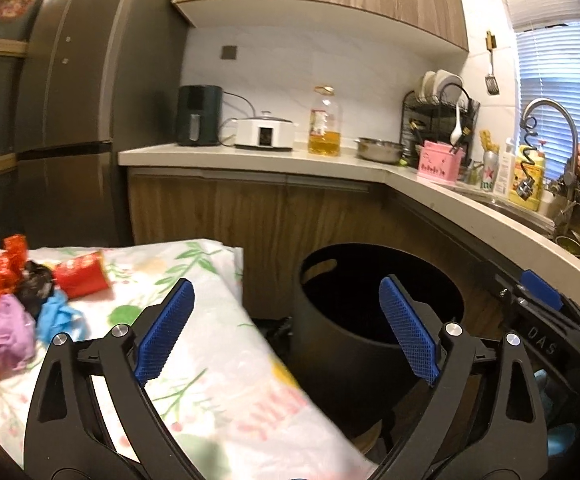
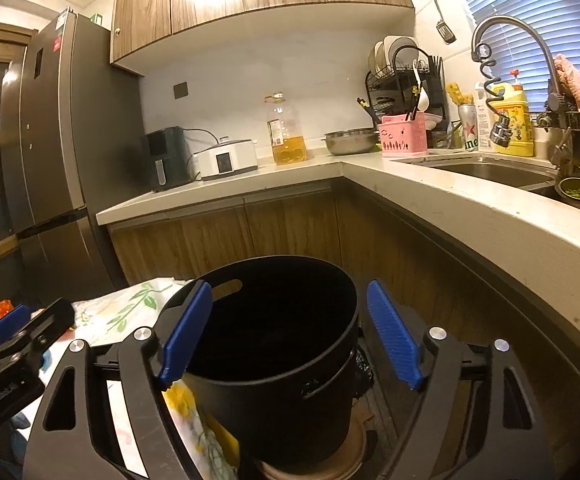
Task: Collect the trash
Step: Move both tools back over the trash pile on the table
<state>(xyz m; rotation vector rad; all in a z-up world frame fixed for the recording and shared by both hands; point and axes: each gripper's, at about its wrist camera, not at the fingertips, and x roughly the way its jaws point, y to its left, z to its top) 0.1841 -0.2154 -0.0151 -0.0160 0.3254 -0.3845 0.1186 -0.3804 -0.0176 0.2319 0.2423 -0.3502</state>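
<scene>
A pile of crumpled trash, red, purple, blue and black pieces, lies on a floral tablecloth at the left. A black trash bin stands on the floor to the right of the table; it fills the middle of the right wrist view. My left gripper is open and empty, above the table's right edge and the bin. My right gripper is open and empty, held just above the bin's rim. The bin's inside is dark.
An L-shaped kitchen counter curves behind and to the right of the bin, with a sink, faucet, dish rack, oil bottle and appliances. A tall fridge stands at the left. Wooden cabinets are below the counter.
</scene>
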